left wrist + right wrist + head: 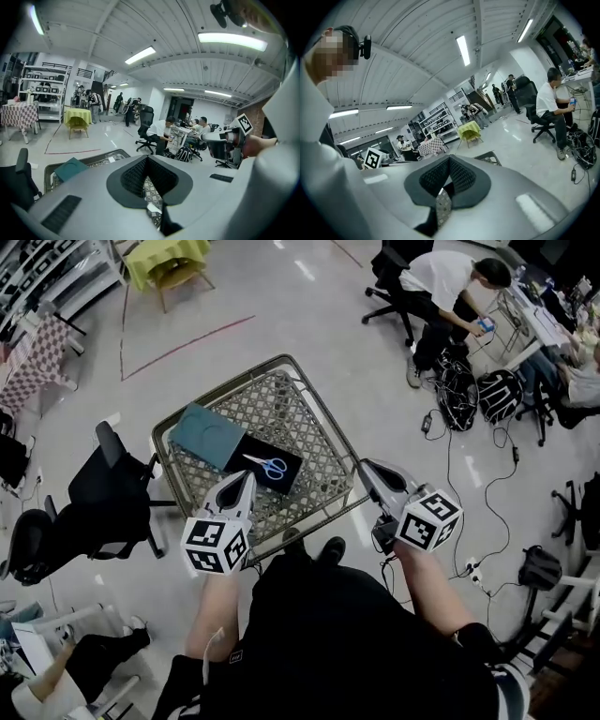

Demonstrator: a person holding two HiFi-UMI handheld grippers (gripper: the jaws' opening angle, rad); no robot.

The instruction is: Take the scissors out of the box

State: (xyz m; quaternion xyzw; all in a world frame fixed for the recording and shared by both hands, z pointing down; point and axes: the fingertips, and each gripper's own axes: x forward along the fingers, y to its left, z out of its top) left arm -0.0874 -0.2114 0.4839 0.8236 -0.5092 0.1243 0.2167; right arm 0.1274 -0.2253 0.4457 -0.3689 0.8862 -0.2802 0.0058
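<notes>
Left claw [247,480] shut, empty, tips over cart [281,360] near edge. Right claw [367,470] shut, empty, beside cart's near-right corner. Forearms [211,615] bare, stretched forward, claws well apart, both angled slightly inward.

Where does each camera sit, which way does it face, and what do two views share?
Head view: on the person's head, facing steeply down at the grey wire-mesh cart; shows both forearms, left tool and right tool.
Left gripper view: on the left tool, facing over the cart into the room; right tool at right.
Right gripper view: on the right tool, facing the room; left tool at far left.
Both gripper views share the yellow-green draped table.
</notes>
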